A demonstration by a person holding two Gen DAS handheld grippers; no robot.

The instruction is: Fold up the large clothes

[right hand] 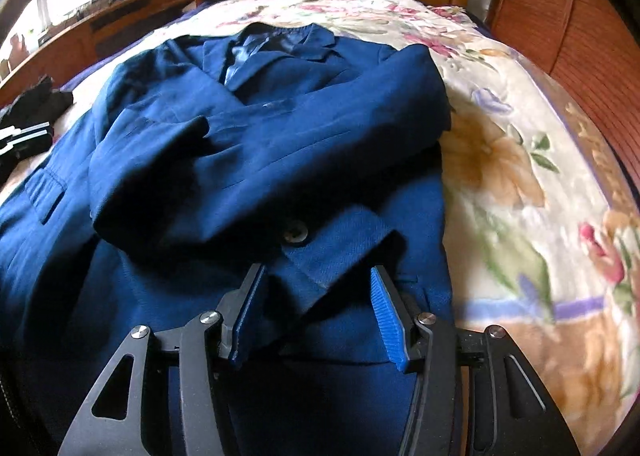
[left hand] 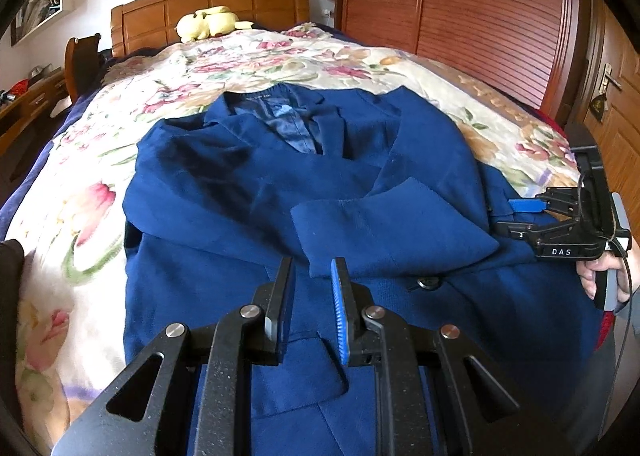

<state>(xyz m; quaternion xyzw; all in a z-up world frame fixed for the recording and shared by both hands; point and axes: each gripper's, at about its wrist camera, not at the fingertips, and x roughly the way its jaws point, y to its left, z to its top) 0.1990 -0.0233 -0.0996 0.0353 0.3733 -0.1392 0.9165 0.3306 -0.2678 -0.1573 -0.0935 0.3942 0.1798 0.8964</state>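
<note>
Bedroom, one lot, listed left to right.

Dark clothes (right hand: 28, 112): lay at the bed's left edge, apart from the work, apparently set aside.

Quilt (left hand: 248, 60): floral, spread flat over the bed; it served as the folding surface.

Toy (left hand: 208, 22): yellow plush, rested by the headboard, well clear.

Jacket (left hand: 260, 184): blue, the task's thing; lay face up in the middle of the quilt, collar toward the headboard. Both sleeves were folded in across the chest, the cuffs near the front button (left hand: 428, 282), which narrowed the garment for the next fold. Hem half not yet folded.

Left gripper (left hand: 312, 296): hovered over the lower front, jaws a narrow gap apart, nothing between them; likely waiting to take the hem.

Right gripper (right hand: 316, 308): held by a hand (left hand: 600, 276) at the jacket's right edge, low over a pocket flap. Jaws stood well apart, cloth beneath but not pinched; probably just clear of the sleeve.

Wardrobe (left hand: 480, 4): wood, stood right of the bed.
</note>
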